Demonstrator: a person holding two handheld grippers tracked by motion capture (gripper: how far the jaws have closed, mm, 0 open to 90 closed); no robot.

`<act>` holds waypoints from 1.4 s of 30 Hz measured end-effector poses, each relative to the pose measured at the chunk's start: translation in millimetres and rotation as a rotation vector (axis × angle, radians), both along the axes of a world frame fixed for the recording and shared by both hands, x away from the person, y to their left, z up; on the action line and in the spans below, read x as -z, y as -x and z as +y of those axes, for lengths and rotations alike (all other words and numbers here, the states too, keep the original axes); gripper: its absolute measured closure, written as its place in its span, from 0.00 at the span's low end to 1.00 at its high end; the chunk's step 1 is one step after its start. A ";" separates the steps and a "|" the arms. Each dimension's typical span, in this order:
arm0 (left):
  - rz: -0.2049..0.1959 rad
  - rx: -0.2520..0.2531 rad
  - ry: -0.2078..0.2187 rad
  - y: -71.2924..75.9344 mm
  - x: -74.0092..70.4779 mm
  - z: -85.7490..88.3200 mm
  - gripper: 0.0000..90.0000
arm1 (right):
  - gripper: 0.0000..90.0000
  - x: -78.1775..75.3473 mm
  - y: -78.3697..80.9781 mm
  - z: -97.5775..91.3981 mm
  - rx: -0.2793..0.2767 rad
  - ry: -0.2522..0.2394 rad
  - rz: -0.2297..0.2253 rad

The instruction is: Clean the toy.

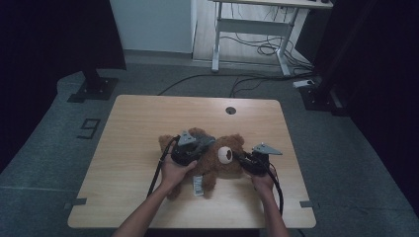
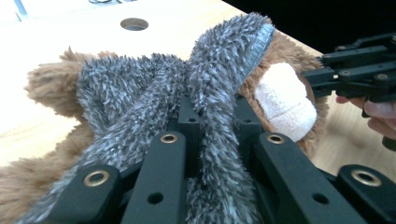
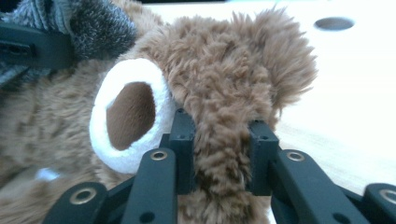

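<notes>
A brown plush teddy bear with a white muzzle (image 1: 217, 160) lies flat on the light wooden table (image 1: 138, 118), about midway between the left and right edges and nearer the front edge than the back. A grey shaggy knitted scarf (image 2: 187, 93) is wrapped about its neck.

The left gripper (image 1: 190, 150) has its jaws pressed together on a strand of that scarf: in the left gripper view the grey pile runs straight down between the two black jaws, which squeeze it from both sides. The right gripper (image 1: 245, 160) pinches a fold of brown fur on the bear's head; in the right gripper view the tuft (image 3: 224, 154) stands between the jaws beside the white muzzle with its brown nose patch (image 3: 128, 112).

My reading is that both holds are now taken, one on the scarf and one on the head, so the grasping part is done. What is left seems to be the pulling itself: the scarf sits around the neck, not yet drawn off or rearranged.

Whether the scarf is knotted or merely crossed cannot be told, since the gripper bodies and the person's hands cover the neck from above. The bear's lower body is partly under the left hand (image 1: 175, 170). A small white label (image 1: 197, 185) near the front edge is too small to read.
</notes>
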State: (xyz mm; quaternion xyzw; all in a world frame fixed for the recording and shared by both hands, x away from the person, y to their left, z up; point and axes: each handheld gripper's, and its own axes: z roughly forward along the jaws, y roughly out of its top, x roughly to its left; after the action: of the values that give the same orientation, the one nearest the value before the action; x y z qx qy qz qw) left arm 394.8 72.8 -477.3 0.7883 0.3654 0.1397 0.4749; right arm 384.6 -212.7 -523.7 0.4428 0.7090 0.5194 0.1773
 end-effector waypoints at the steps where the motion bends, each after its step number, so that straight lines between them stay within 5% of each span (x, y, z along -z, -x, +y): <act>1: -0.002 -0.004 0.001 -3.7 -0.2 -0.8 0.87 | 0.79 0.0 0.0 0.0 0.000 0.000 0.000; 5: 0.020 -0.016 0.015 -16.5 -1.8 -1.6 0.86 | 0.81 1.5 -4.0 0.9 0.042 -0.011 -0.026; 10: 0.083 -0.010 0.081 -15.6 -12.5 1.3 0.86 | 0.81 1.8 -1.0 -2.0 0.022 -0.015 -0.024; 15: 0.054 0.022 0.059 -9.0 -39.0 -19.7 0.86 | 0.80 3.5 6.0 -4.6 0.003 -0.022 -0.035; 16: 0.046 0.049 0.040 -7.8 -46.5 -35.3 0.86 | 0.80 4.2 9.0 -5.5 -0.004 -0.024 -0.041; 21: 0.049 0.086 -0.025 -10.7 -50.0 -72.6 0.85 | 0.80 5.8 16.6 -6.4 -0.017 -0.009 -0.060; 27: 0.122 0.077 -0.063 -24.3 -33.3 -104.4 0.85 | 0.80 9.1 25.2 -8.8 -0.026 -0.007 -0.067; 34: 0.119 0.046 -0.069 -23.0 -28.5 -93.3 0.85 | 0.80 9.7 24.9 -10.1 -0.029 -0.013 -0.054; 37: 0.127 0.014 -0.075 -23.7 -28.5 -78.2 0.85 | 0.80 9.6 25.7 -10.5 -0.030 -0.011 -0.054; 42: 0.128 -0.017 -0.022 -19.1 -32.2 -42.2 0.86 | 0.80 9.5 26.8 -10.9 -0.034 -0.013 -0.047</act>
State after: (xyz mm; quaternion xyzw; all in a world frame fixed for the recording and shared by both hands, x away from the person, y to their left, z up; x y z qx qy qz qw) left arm 413.8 30.6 -445.1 0.7977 0.4000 0.0971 0.4408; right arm 357.8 -223.6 -533.1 0.4195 0.7088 0.5371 0.1822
